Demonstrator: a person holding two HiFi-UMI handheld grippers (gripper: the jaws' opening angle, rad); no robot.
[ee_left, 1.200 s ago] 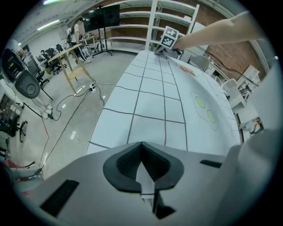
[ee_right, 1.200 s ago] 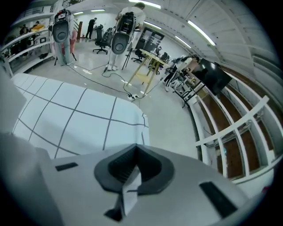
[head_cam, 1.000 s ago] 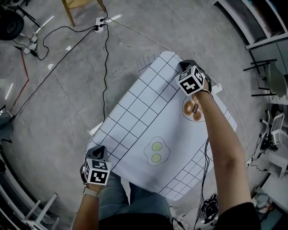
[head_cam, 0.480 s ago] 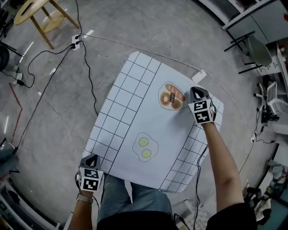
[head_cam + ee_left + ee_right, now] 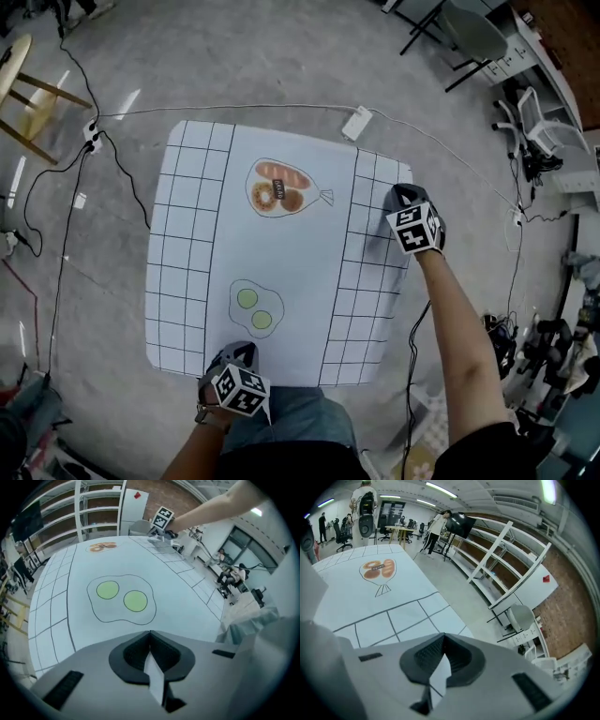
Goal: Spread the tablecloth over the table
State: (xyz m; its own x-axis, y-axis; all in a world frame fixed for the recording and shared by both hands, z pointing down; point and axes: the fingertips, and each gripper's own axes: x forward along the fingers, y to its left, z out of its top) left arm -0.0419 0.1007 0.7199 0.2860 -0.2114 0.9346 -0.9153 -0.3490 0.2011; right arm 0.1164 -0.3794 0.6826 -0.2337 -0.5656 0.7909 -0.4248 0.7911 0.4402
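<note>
Tablecloth (image 5: 281,272) lies spread flat as one big rectangle, seen from above; the counter under it is fully covered and can't be made out. Left claw (image 5: 234,353) is clenched on the near edge, close to the near-left part, just in front of the person's jeans (image 5: 291,422); the left gripper view shows a thin white sliver of cloth pinched between the closed jaws (image 5: 150,641). Right claw (image 5: 397,194) is clenched on the far-right corner, forearm (image 5: 459,328) stretched along the right edge; the right gripper view shows a white cloth fold caught between its shut jaws (image 5: 442,644). The far and left edges are free, no hands on them. Open floor (image 5: 281,56) lies beyond the far edge and to the left. A black cable (image 5: 58,272) runs down the left side, a pale cord with a white power block (image 5: 357,122) runs just past the far edge, and a wooden stool (image 5: 19,84) stands well apart at far left. The right side is tighter: office chairs (image 5: 469,33), cords and clutter. The floor is grey, mottled concrete. The cloth is thin, smooth and white, with black grid bands down the left and right sides and a plain middle strip carrying a fried-egg print with two green yolks (image 5: 255,309) and a bread print (image 5: 278,187). White metal shelving (image 5: 506,559) and a brick wall (image 5: 576,616) stand in the right gripper view.
</note>
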